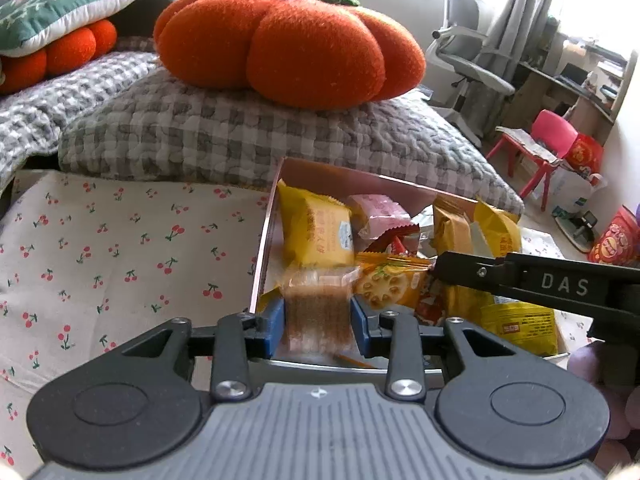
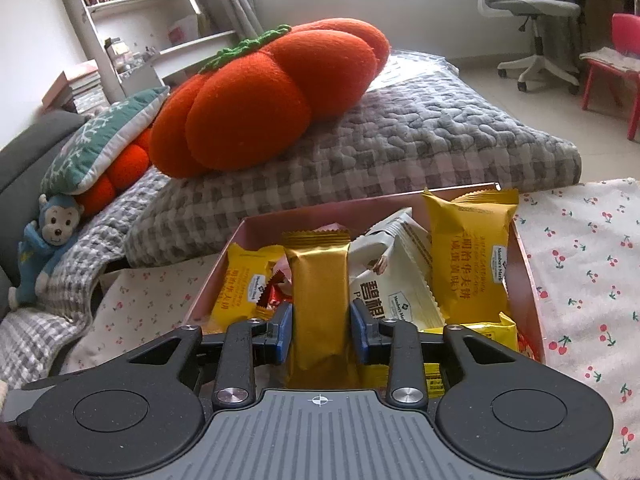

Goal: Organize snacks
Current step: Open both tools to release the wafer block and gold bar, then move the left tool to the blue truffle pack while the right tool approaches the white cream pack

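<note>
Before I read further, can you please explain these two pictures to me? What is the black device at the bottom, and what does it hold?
No robot here: a person carries a hand-held gripper in each hand, each with a camera looking along its two fingers. The left hand-held gripper pinches a clear-wrapped brown snack. The right hand-held gripper has a gold snack bar between its blue pads. Both hang over a pink box of wrapped snacks, on a cherry-print cloth. Behind lies an orange pumpkin cushion.

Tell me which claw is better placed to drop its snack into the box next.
Probably the right claw: its gold packet stands over the pink box. The left claw grips a clear-wrapped biscuit at the near edge.
</note>
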